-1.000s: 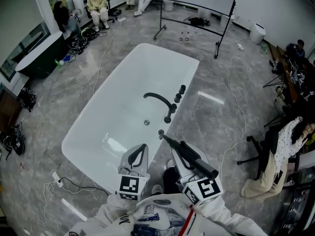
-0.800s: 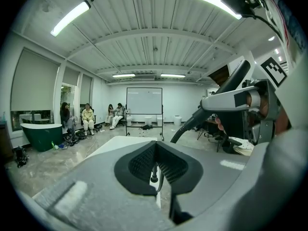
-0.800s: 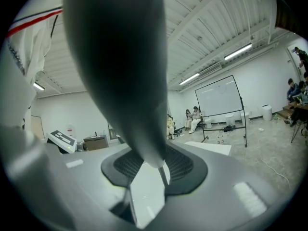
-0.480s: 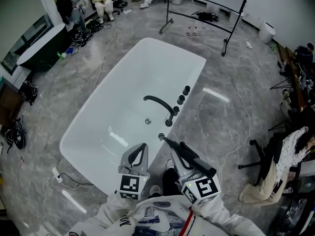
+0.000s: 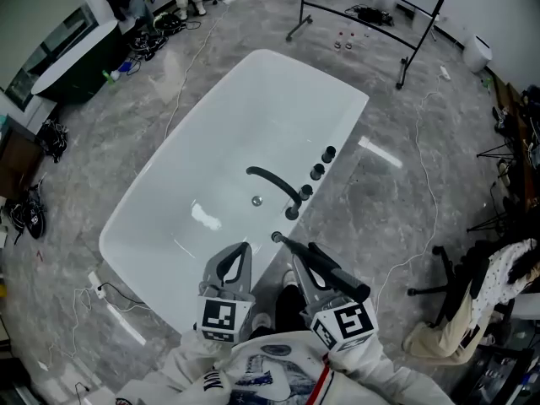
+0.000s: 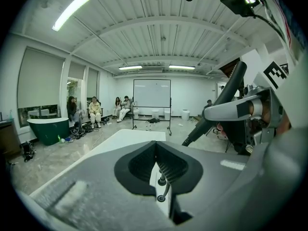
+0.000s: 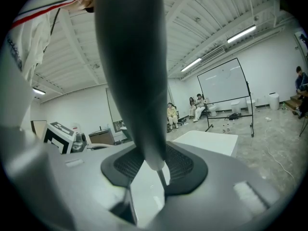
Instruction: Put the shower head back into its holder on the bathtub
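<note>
The white bathtub [image 5: 211, 150] lies ahead, with a black spout [image 5: 274, 180] and three black knobs [image 5: 317, 172] on its right rim. A small black holder [image 5: 276, 237] sits on the near rim. My right gripper [image 5: 302, 264] [image 7: 155, 165] is shut on the black shower head [image 5: 333, 277] [image 7: 132, 71], which slants across its jaws. The shower head's thin end points at the holder, and I cannot tell whether they touch. The shower head [image 6: 216, 105] also shows in the left gripper view. My left gripper [image 5: 236, 260] [image 6: 155, 146] is shut with nothing in it, above the tub's near end.
A whiteboard stand [image 5: 371, 7] rises beyond the tub. A dark green tub [image 5: 72, 62] sits at the far left by seated people [image 6: 94, 112]. Cables [image 5: 110, 306] run over the grey floor near the tub's corner. An office chair [image 5: 460, 285] stands to the right.
Both grippers have come nearer to the tub's near rim and a little lower, the right one still shut on the shower head. The holder now sits closer to the shower head's end.
</note>
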Action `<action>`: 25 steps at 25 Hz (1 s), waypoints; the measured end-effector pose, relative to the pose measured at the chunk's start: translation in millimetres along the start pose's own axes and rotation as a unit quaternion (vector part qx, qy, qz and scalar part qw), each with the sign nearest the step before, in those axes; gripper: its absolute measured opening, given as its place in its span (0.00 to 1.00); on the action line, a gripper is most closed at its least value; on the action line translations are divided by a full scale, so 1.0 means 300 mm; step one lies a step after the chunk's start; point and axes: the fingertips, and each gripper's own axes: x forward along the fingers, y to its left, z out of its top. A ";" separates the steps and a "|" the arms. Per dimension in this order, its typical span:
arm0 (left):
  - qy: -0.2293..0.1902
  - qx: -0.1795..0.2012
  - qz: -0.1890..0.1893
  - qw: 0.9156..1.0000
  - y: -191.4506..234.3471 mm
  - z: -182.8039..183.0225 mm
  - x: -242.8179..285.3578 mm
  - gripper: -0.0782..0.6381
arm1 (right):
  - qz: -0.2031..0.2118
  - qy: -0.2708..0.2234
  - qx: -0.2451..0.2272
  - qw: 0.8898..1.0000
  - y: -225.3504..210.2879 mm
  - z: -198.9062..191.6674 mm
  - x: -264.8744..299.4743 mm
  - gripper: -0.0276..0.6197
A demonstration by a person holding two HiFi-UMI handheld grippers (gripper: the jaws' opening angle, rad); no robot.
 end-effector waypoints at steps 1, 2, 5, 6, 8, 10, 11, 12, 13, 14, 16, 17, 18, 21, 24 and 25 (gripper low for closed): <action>0.003 -0.001 0.005 1.000 0.006 -0.002 0.013 0.10 | 0.005 0.004 0.001 1.000 -0.012 -0.004 0.012 0.26; 0.005 -0.002 0.010 1.000 0.011 -0.003 0.026 0.10 | 0.010 0.008 0.002 1.000 -0.024 -0.007 0.023 0.26; 0.011 -0.004 0.024 1.000 0.029 0.001 0.065 0.10 | 0.022 0.018 0.005 1.000 -0.057 -0.011 0.058 0.26; 0.013 -0.006 0.028 1.000 0.033 0.000 0.075 0.10 | 0.026 0.021 0.006 0.999 -0.066 -0.014 0.070 0.26; 0.018 -0.009 0.035 0.999 0.039 -0.006 0.094 0.10 | 0.035 0.028 0.007 0.999 -0.083 -0.025 0.093 0.26; 0.022 -0.013 0.042 0.999 0.041 -0.016 0.114 0.10 | 0.044 0.036 0.006 0.998 -0.103 -0.038 0.115 0.26; 0.025 -0.014 0.046 0.999 0.042 -0.021 0.124 0.10 | 0.049 0.040 0.004 0.998 -0.114 -0.047 0.125 0.26; 0.027 -0.016 0.050 0.998 0.041 -0.027 0.134 0.10 | 0.052 0.044 0.001 0.998 -0.127 -0.061 0.131 0.26; 0.030 -0.018 0.054 0.998 0.040 -0.032 0.145 0.10 | 0.056 0.050 -0.001 0.997 -0.142 -0.077 0.136 0.26; 0.033 -0.019 0.058 0.998 0.039 -0.038 0.155 0.10 | 0.060 0.056 -0.002 0.997 -0.155 -0.092 0.139 0.26; 0.036 -0.024 0.067 0.997 0.045 -0.045 0.173 0.10 | 0.070 0.066 -0.002 0.995 -0.169 -0.107 0.153 0.26; 0.037 -0.025 0.072 0.996 0.053 -0.047 0.179 0.10 | 0.077 0.068 -0.006 0.995 -0.170 -0.110 0.162 0.26; 0.039 -0.027 0.077 0.996 0.063 -0.050 0.183 0.10 | 0.083 0.069 -0.010 0.994 -0.167 -0.112 0.173 0.26; 0.044 -0.033 0.087 0.995 0.088 -0.059 0.183 0.10 | 0.097 0.074 -0.019 0.992 -0.152 -0.118 0.201 0.26; 0.049 -0.037 0.091 0.994 0.095 -0.072 0.178 0.10 | 0.104 0.085 -0.021 0.991 -0.147 -0.139 0.216 0.26; 0.050 -0.037 0.092 0.994 0.095 -0.077 0.178 0.10 | 0.104 0.087 -0.021 0.990 -0.147 -0.146 0.218 0.26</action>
